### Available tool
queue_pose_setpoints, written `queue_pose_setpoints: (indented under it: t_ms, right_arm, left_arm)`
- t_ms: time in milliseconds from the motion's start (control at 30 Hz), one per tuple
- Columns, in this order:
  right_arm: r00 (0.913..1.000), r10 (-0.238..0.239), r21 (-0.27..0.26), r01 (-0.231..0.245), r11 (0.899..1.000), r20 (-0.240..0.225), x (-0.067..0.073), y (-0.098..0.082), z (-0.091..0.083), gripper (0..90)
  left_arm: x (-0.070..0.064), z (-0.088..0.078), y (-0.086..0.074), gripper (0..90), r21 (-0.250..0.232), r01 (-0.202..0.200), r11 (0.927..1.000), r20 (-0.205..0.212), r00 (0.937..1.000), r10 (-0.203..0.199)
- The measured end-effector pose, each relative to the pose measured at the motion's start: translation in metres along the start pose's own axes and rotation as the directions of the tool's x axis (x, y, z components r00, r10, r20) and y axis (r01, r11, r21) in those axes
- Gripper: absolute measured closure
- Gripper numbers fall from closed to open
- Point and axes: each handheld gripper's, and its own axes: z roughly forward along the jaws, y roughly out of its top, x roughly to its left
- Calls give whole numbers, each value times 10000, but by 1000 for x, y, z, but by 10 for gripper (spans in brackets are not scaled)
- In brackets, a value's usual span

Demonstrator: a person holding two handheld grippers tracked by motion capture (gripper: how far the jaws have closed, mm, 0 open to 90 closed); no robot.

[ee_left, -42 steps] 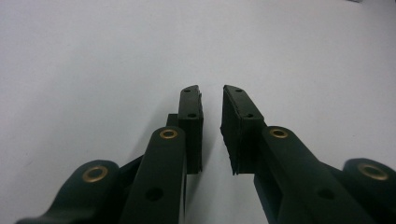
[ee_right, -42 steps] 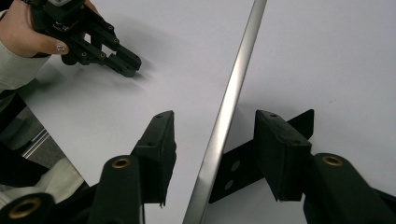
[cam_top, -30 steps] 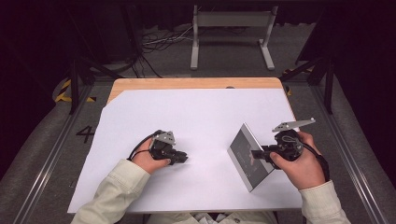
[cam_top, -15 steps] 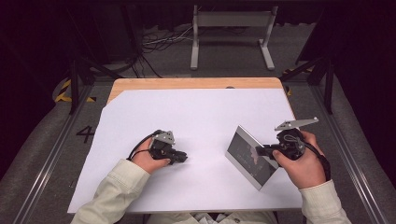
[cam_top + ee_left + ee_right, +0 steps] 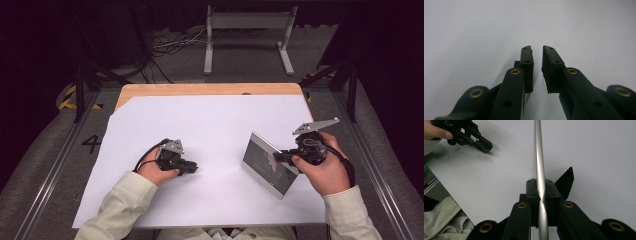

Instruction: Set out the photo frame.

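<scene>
A thin flat panel with a silver frame and a dark glossy face stands tilted on its edge on the white sheet, right of centre. My right gripper is shut on its right rim. In the right gripper view the silver rim runs straight up between the pads, and the jaws have closed on it within the last second. My left gripper lies low on the sheet, left of centre, pointing right. Its pads stand a narrow gap apart with nothing between them. The left gripper also shows far off in the right gripper view.
The white sheet covers most of a wooden table, whose far strip is bare. A grey metal stand and loose cables lie on the floor beyond. Metal rails run along both sides of the table.
The right hand has shifted slightly to the right, and the panel it holds has tilted over, showing more of its dark face. The left hand has stayed put.
</scene>
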Motion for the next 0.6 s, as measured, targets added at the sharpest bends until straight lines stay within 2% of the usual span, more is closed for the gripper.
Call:
queue_pose_setpoints:
  t_ms: [233,333,533,600]
  right_arm:
    - [9981,-510,67,513,9987,-353,-1,13,2,845]
    - [9964,-693,72,697,9975,-493,-1,18,4,845]
    - [9888,-1168,87,1181,9930,-931,0,33,12,845]
    - [9823,-1490,135,1514,9884,-1139,0,39,15,846]
  left_arm:
    - [1,-7,-7,783,-96,169,9998,-191,9997,-171]
    - [0,-12,-14,782,-139,359,9993,-327,9988,-364]
    - [-1,-22,-23,783,-248,581,9980,-551,9967,-594]
    - [-1,-24,-26,788,-277,653,9975,-619,9958,-669]
